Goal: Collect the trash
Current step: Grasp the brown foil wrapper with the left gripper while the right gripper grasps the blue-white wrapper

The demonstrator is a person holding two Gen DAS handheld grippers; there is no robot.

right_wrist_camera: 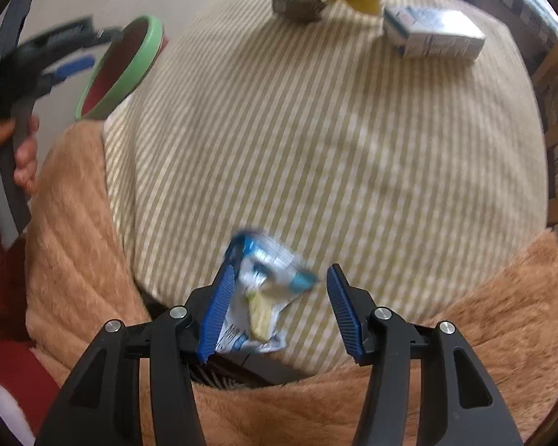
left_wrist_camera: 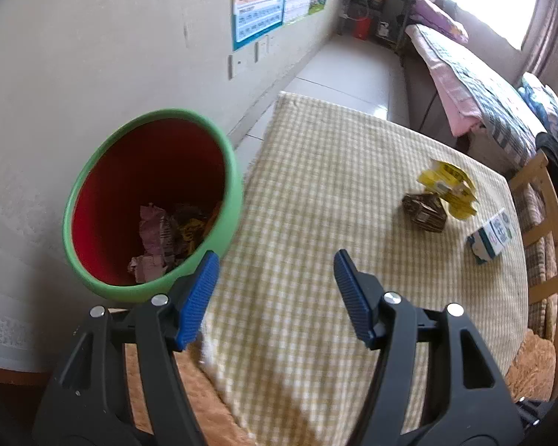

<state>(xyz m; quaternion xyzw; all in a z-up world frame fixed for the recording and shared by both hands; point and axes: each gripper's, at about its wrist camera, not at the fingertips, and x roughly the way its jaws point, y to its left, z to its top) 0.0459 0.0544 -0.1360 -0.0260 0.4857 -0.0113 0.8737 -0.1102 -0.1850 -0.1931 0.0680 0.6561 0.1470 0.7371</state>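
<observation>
A green bin with a red inside (left_wrist_camera: 150, 200) stands left of the checked table (left_wrist_camera: 316, 186) and holds crumpled paper trash (left_wrist_camera: 160, 238). My left gripper (left_wrist_camera: 275, 264) is open and empty, just right of the bin's rim. On the table lie a yellow wrapper (left_wrist_camera: 452, 184), a dark crumpled box (left_wrist_camera: 424, 210) and a white-blue carton (left_wrist_camera: 491, 236). In the right wrist view, my right gripper (right_wrist_camera: 279, 282) is open with a crumpled blue-white wrapper (right_wrist_camera: 264, 290) between its fingers, against the left pad (right_wrist_camera: 215, 312). The bin (right_wrist_camera: 130, 63) and the carton (right_wrist_camera: 435, 35) also show there.
A tan fleece cover (right_wrist_camera: 74, 241) lies at the table's near edge. A wooden chair (left_wrist_camera: 547, 245) stands at the right side. A bed (left_wrist_camera: 465, 74) and a shelf (left_wrist_camera: 375, 7) are at the far side. The wall (left_wrist_camera: 93, 55) is close behind the bin.
</observation>
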